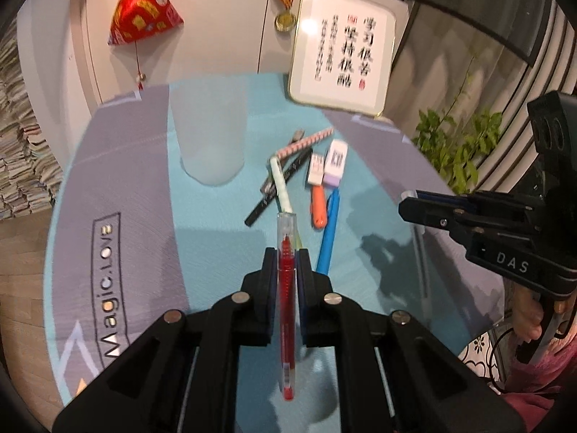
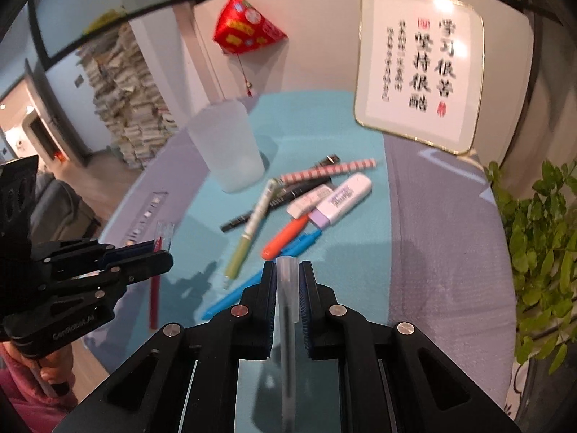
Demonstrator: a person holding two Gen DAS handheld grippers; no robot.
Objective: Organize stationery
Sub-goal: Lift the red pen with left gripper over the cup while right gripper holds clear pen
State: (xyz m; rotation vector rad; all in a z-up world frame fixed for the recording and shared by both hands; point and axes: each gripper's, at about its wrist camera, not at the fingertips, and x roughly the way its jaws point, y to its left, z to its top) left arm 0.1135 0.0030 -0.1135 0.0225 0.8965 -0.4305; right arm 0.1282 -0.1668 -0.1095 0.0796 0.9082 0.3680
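Note:
My left gripper (image 1: 286, 256) is shut on a red gel pen (image 1: 286, 288) with a clear cap, held above the mat; it also shows in the right wrist view (image 2: 158, 249). My right gripper (image 2: 287, 270) is shut on a clear pen with dark refill (image 2: 287, 310); it appears at the right of the left wrist view (image 1: 411, 204). A frosted cup (image 1: 209, 133) (image 2: 229, 148) stands upright at the back. A pile of stationery lies beside it: striped pen (image 2: 328, 170), black pen (image 2: 277, 200), green pen (image 2: 249, 231), orange marker (image 2: 285, 236), blue pen (image 2: 259, 281), eraser (image 2: 310, 200), purple-white correction tape (image 2: 342, 196).
A teal and grey mat (image 1: 119, 180) covers the round table. A framed calligraphy sign (image 1: 342, 47) leans at the back right. A red pyramid ornament (image 1: 142, 11) hangs on the wall. A green plant (image 2: 541, 238) stands to the right. Stacked papers (image 2: 126, 108) are at left.

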